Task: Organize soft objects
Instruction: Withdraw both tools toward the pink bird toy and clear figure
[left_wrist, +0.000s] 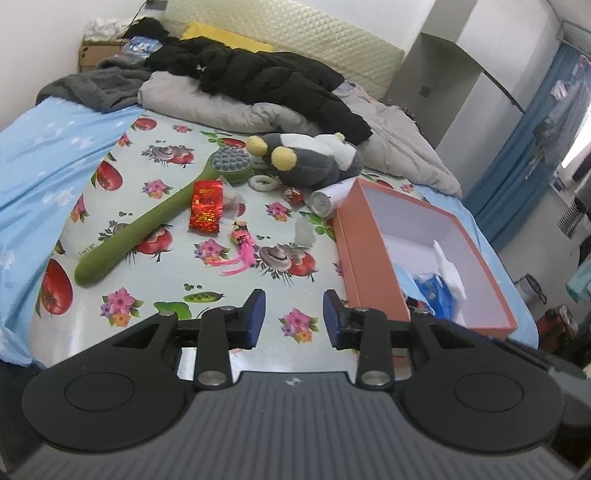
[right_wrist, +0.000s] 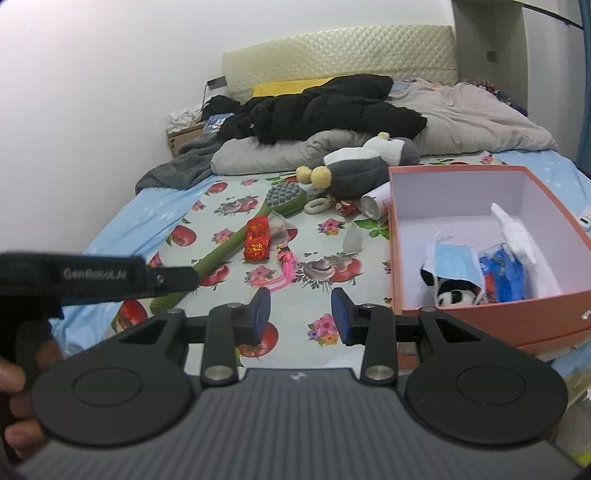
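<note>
A grey and white plush toy (left_wrist: 314, 158) with yellow pompoms lies on the floral bed cover (left_wrist: 221, 295), far from both grippers; it also shows in the right wrist view (right_wrist: 354, 166). An orange box (left_wrist: 373, 254) stands at the right and holds a blue face mask (right_wrist: 456, 264), a panda plush (right_wrist: 452, 293), blue items and white cloth. A pink tassel charm (left_wrist: 242, 247) lies mid-bed. My left gripper (left_wrist: 294, 317) is open and empty above the cover. My right gripper (right_wrist: 300, 315) is open and empty, left of the box (right_wrist: 491, 321).
A green massage brush (left_wrist: 147, 225), a red foil packet (left_wrist: 206, 206), a white ring (left_wrist: 263, 182), a white tube (left_wrist: 328, 197) and a small red wrapper (left_wrist: 293, 195) lie on the cover. Black jacket (left_wrist: 266, 77), grey quilt and pillows fill the bed's head.
</note>
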